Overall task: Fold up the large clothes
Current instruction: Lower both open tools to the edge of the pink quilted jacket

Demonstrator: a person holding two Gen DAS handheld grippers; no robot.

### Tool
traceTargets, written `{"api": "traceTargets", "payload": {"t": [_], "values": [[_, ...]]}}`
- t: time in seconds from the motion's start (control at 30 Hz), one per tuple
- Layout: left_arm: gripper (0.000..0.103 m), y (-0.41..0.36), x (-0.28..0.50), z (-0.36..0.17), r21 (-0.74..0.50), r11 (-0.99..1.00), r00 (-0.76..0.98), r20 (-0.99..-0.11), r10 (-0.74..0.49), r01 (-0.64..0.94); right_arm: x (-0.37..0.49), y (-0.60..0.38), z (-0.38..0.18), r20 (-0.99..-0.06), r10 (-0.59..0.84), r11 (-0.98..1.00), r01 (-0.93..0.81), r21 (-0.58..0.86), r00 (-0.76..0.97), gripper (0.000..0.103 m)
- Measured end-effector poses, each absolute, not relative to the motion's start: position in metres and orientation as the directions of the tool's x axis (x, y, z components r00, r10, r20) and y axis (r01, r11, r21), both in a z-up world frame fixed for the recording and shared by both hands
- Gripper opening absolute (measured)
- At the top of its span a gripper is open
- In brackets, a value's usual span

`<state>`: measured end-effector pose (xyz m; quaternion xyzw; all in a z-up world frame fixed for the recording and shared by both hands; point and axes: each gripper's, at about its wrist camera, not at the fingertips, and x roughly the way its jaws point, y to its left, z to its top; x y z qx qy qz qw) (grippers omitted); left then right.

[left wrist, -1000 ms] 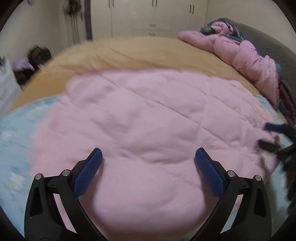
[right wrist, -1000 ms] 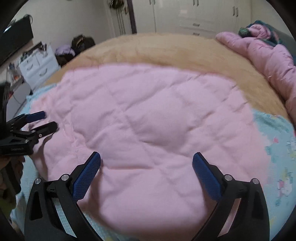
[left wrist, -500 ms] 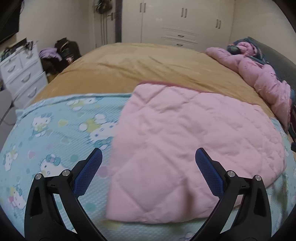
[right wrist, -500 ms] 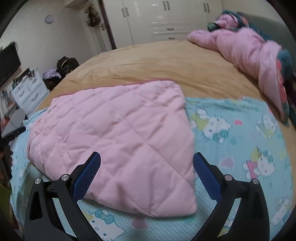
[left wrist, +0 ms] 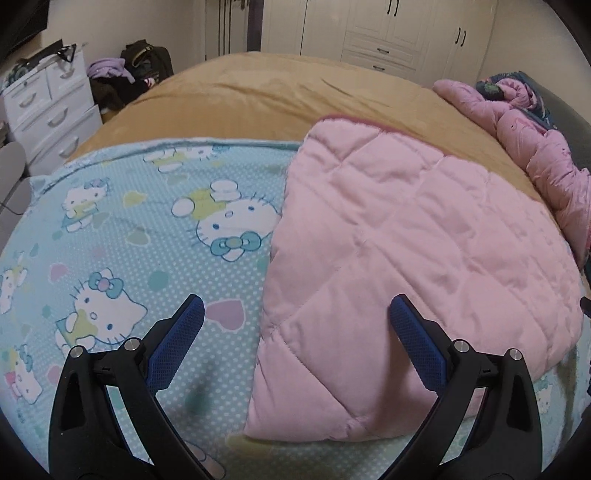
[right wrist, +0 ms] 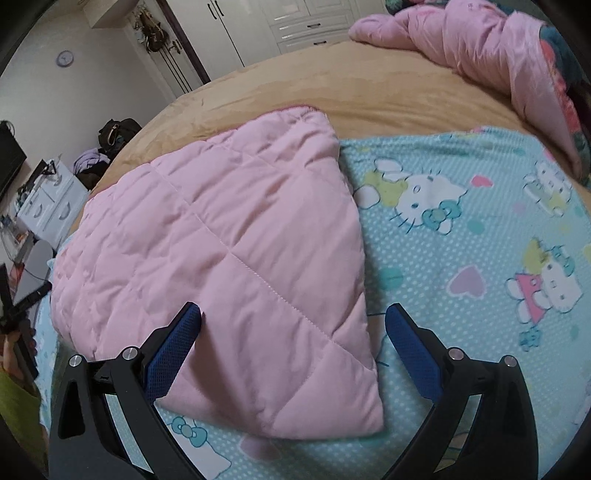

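Bedroom with white wardrobes (left wrist: 384, 33) at the back and a white drawer unit (left wrist: 51, 110) by the wall. 1 wide bed carries a tan blanket (left wrist: 280, 96), and over its near end lies a light-blue cartoon-cat sheet (left wrist: 122, 236), probably spread as a clean working surface for folding.

1 pink quilted garment (left wrist: 406, 251) lies flat on that sheet, its far edge reaching onto the tan blanket. It already forms a neat padded rectangle, so I judge the fold is done or nearly done. A 2nd pink padded garment (right wrist: 491, 48) is heaped at the far side of the bed, likely waiting its turn.

2 claws are in use. The left claw (left wrist: 295, 325) hangs with its jaws spread wide, gripping nothing, over the garment's left edge where it meets the sheet. The right claw (right wrist: 293, 325) is likewise spread and empty, over the garment's near right corner. Both sit above the cloth, not pinching it, which suits letting go after laying it down. At the left edge of the right view the other claw is faintly visible.
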<state>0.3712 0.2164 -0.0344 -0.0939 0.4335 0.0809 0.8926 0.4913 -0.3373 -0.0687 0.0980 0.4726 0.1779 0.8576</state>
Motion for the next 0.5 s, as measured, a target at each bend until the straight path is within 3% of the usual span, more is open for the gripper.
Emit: {"api": "traceTargets", "payload": {"t": [0.5], "values": [[0.095,0.222,0.386,-0.050,-0.128,0.972,0.603,-0.798,0.018,-0.197,0.527,-0.333,-0.116,-0.756,0.538,0.842,-0.182,0.509,0.373,0.099]]}}
